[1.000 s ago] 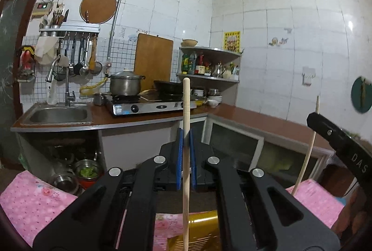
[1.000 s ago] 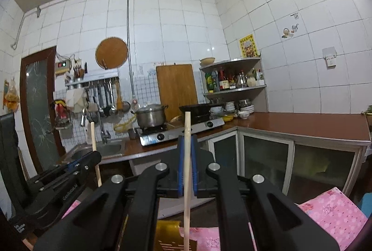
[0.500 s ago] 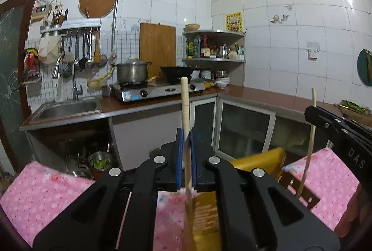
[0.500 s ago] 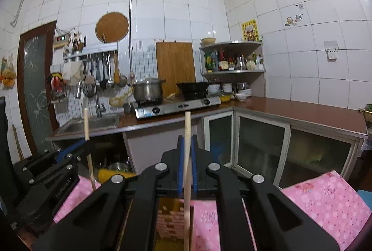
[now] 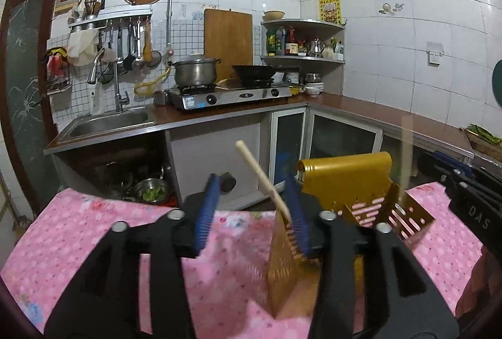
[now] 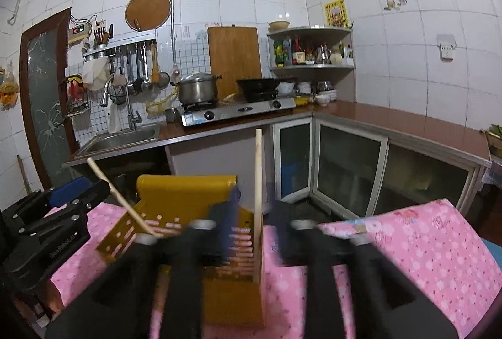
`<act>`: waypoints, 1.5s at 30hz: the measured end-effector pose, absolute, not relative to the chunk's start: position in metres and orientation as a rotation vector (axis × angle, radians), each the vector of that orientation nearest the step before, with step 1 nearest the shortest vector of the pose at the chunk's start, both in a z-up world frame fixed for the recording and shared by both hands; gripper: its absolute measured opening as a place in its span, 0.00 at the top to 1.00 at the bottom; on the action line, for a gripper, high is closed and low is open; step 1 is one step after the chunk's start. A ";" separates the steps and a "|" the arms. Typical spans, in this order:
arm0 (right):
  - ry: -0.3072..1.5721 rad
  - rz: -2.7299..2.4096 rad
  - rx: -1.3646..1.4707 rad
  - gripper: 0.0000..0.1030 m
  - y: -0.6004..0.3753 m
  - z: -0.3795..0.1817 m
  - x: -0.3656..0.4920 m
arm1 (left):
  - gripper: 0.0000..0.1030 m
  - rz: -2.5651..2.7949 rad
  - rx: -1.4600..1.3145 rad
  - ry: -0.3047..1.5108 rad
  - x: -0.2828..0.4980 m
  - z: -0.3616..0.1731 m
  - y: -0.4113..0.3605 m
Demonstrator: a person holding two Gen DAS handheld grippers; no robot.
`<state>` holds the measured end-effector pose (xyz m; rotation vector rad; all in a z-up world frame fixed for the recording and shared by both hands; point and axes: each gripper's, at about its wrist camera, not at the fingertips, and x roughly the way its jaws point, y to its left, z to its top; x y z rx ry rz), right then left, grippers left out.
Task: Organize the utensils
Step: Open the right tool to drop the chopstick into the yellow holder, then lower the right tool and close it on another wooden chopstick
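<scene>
A gold slotted utensil holder (image 5: 346, 182) (image 6: 188, 198) stands on the pink floral cloth. My left gripper (image 5: 251, 210) is open; a wooden chopstick (image 5: 262, 179) leans free in the holder's left compartment, between the blue pads. My right gripper (image 6: 254, 219) is open; a second chopstick (image 6: 258, 182) stands upright in the holder between its fingers. The leaning chopstick (image 6: 119, 198) and the left gripper's body also show at the left of the right wrist view. The right chopstick is a blur in the left wrist view.
The pink cloth (image 5: 94, 232) (image 6: 408, 245) covers the table. Beyond its far edge are cabinets, a sink (image 5: 109, 122), a gas stove with a pot (image 5: 196, 72) and a wok, and a corner shelf of bottles (image 6: 301, 50).
Both grippers came down over the gold holder and opened. Each let go of its chopstick; the left one tipped over to lean, the right one stands upright.
</scene>
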<state>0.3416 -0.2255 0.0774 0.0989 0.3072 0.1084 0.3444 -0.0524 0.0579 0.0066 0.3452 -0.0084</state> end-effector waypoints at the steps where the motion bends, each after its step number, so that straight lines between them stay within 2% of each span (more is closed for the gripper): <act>1: 0.300 0.109 0.100 0.47 -0.226 0.079 0.336 | 0.51 -0.009 0.004 0.352 0.339 0.060 -0.050; 6: 0.327 0.081 0.074 0.47 -0.231 0.091 0.301 | 0.30 -0.005 0.000 0.397 0.307 0.072 -0.037; 8: 0.348 0.069 0.064 0.47 -0.233 0.094 0.286 | 0.16 0.002 0.008 0.410 0.293 0.075 -0.033; 13: 0.395 0.028 0.066 0.44 -0.240 0.094 0.253 | 0.05 0.015 0.025 0.409 0.253 0.077 -0.026; 18: 0.427 -0.009 0.047 0.32 -0.244 0.082 0.218 | 0.05 -0.012 0.018 0.461 0.229 0.071 -0.021; 21: 0.456 -0.025 0.039 0.30 -0.246 0.069 0.203 | 0.05 -0.033 0.018 0.494 0.220 0.061 -0.019; 33: 0.646 -0.096 0.061 0.31 -0.254 0.000 0.202 | 0.05 -0.055 -0.001 0.689 0.233 -0.003 -0.016; 39: 0.730 -0.114 0.060 0.31 -0.248 -0.027 0.207 | 0.05 -0.059 0.005 0.747 0.239 -0.018 -0.016; 41: 0.756 -0.106 0.051 0.33 -0.244 -0.036 0.208 | 0.06 -0.063 0.022 0.765 0.241 -0.023 -0.020; 43: 0.772 -0.105 0.042 0.41 -0.241 -0.040 0.210 | 0.10 -0.060 0.042 0.778 0.241 -0.028 -0.024; 45: 0.784 -0.116 0.034 0.41 -0.241 -0.042 0.211 | 0.14 -0.065 0.055 0.799 0.244 -0.033 -0.026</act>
